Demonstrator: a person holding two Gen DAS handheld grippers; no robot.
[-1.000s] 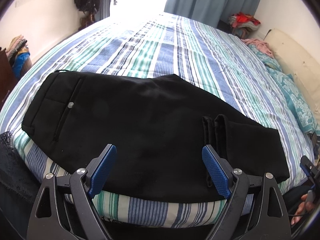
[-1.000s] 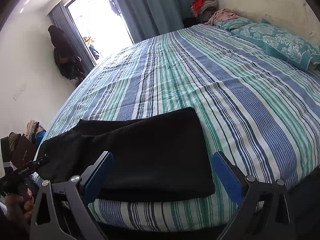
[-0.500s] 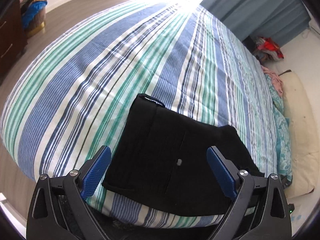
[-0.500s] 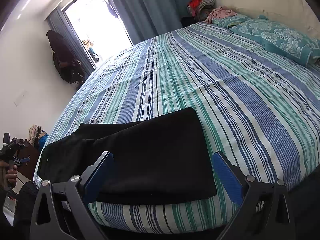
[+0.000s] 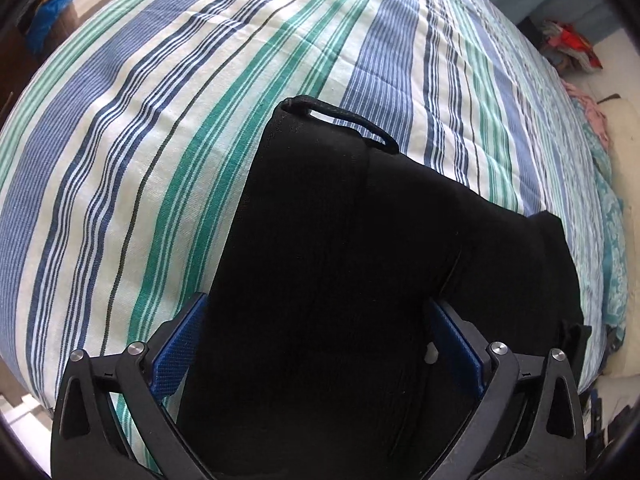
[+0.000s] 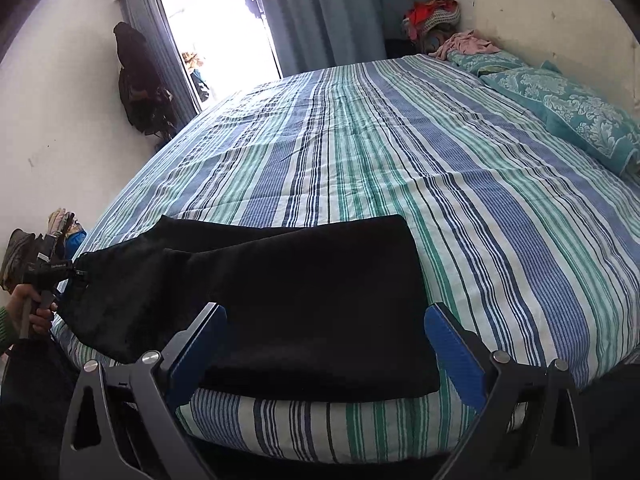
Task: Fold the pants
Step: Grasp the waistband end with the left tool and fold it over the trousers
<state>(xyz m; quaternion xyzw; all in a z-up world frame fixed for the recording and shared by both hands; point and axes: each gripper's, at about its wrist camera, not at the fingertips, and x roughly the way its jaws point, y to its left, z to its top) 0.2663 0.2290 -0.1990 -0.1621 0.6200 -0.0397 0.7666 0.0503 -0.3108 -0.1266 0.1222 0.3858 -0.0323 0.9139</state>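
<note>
With the pants (image 6: 280, 292) lying on the bed (image 6: 460, 184) near its edge, the left gripper (image 5: 316, 340), jaws spread, should bite the waistband squarely while the right gripper (image 6: 326, 344) waits agape over the legs

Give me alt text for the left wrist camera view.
Black pants fill the space between the open jaws of the left gripper, lying on a blue, green and white striped bedsheet. A belt loop marks the waistband's far edge.
</note>
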